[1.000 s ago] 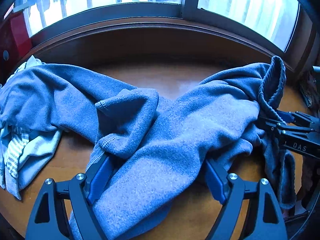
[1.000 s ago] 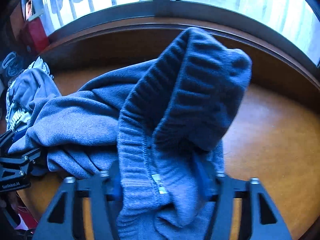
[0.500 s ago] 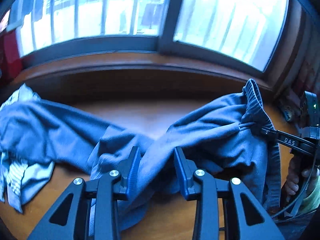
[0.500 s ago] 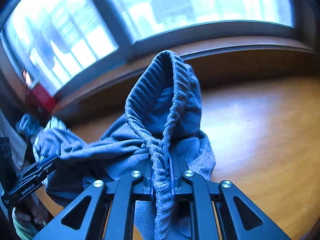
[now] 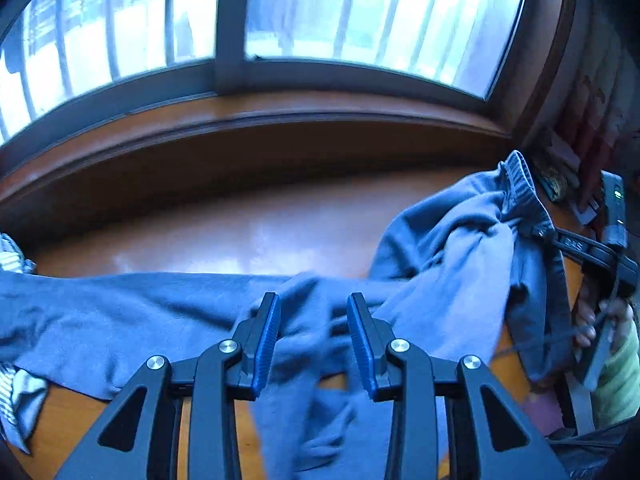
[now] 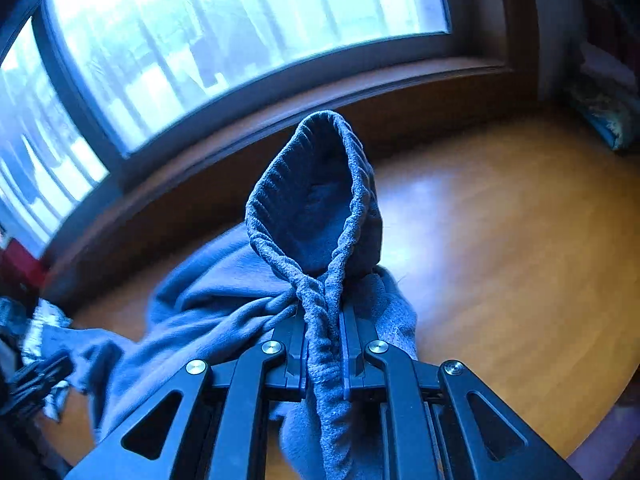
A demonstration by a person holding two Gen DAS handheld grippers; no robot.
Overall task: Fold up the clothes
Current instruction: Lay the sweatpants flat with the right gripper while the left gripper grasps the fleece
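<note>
A blue-grey fleece garment (image 5: 460, 280) lies across the wooden table (image 5: 240, 232), drawn out between my two grippers. My left gripper (image 5: 314, 320) is shut on a bunched fold of it near the front edge. My right gripper (image 6: 322, 320) pinches the ribbed waistband (image 6: 312, 184), which stands up in a loop beyond the fingertips. Its jaws are opening slightly, with the band still pressed between the pads. In the left wrist view the right gripper (image 5: 540, 234) shows at far right, held by a hand (image 5: 600, 320). The left gripper (image 6: 36, 380) appears at the right wrist view's lower left.
A striped light garment (image 5: 12, 380) lies at the table's left end. A dark wooden sill (image 5: 240, 120) and a window run along the back. Books and clutter (image 6: 600, 120) stand at the far right. Bare tabletop (image 6: 500, 240) shows to the right of the waistband.
Both grippers closed on the garment, the left on a fold and the right on the waistband. They then rose and drew apart, pulling the cloth taut between them.
</note>
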